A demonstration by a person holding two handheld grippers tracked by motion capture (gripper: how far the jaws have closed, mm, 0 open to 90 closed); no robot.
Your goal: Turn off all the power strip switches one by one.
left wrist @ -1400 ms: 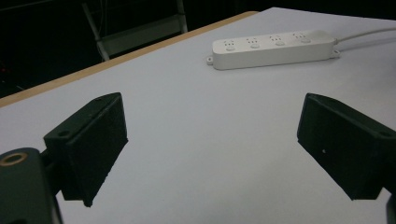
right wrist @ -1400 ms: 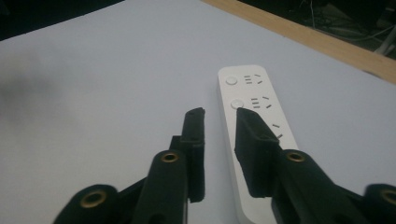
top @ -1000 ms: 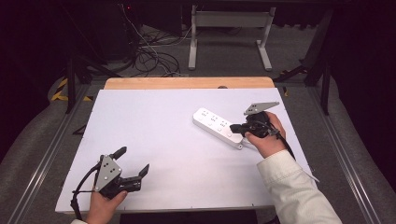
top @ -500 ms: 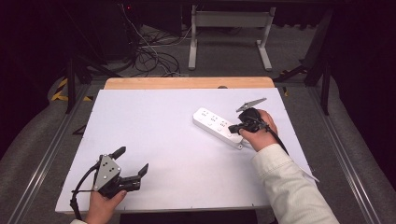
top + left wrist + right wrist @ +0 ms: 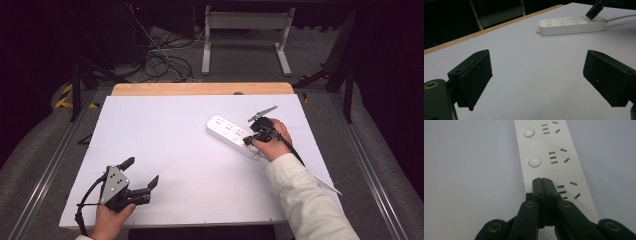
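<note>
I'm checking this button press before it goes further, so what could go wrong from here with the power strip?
The right gripper is shut, its tip over the power strip where a switch button should sit; being narrow, it might slide onto the socket slots beside it. Nothing steadies the strip: the left gripper sits open, far off near the table's front edge, so a push could skid or swing the strip.

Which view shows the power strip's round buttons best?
The right gripper view: two buttons show large on the power strip. The left gripper view shows them small from the side; in the high view they are barely discernible.
</note>
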